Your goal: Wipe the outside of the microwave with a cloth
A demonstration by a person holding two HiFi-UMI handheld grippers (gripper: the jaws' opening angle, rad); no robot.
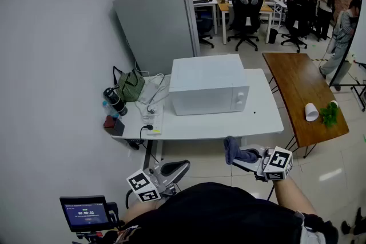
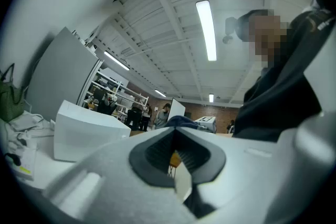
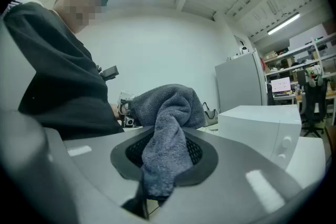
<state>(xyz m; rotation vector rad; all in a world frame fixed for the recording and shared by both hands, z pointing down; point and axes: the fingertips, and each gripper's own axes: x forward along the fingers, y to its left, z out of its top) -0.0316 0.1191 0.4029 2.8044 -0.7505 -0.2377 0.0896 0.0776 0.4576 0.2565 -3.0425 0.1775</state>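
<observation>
The white microwave (image 1: 209,84) stands on a white table (image 1: 269,123), door and knobs facing right. Both grippers hang in front of the table, low and close to my body, apart from the microwave. My right gripper (image 1: 243,158) is shut on a grey-blue cloth (image 1: 235,150), which bunches up above the jaws. In the right gripper view the cloth (image 3: 169,107) is pinched in that gripper (image 3: 164,136), with the microwave (image 3: 262,131) to its right. My left gripper (image 1: 174,170) is shut and holds nothing. Its own view shows the left gripper (image 2: 174,132) with jaw tips together and the microwave (image 2: 86,134) at the left.
A green bag (image 1: 131,86), a black bottle (image 1: 114,101) and cables (image 1: 151,97) crowd the table's left end. A grey cabinet (image 1: 160,20) stands behind. At the right, a brown table (image 1: 297,83) carries a white cup (image 1: 311,112). A person (image 1: 343,31) stands at the far right.
</observation>
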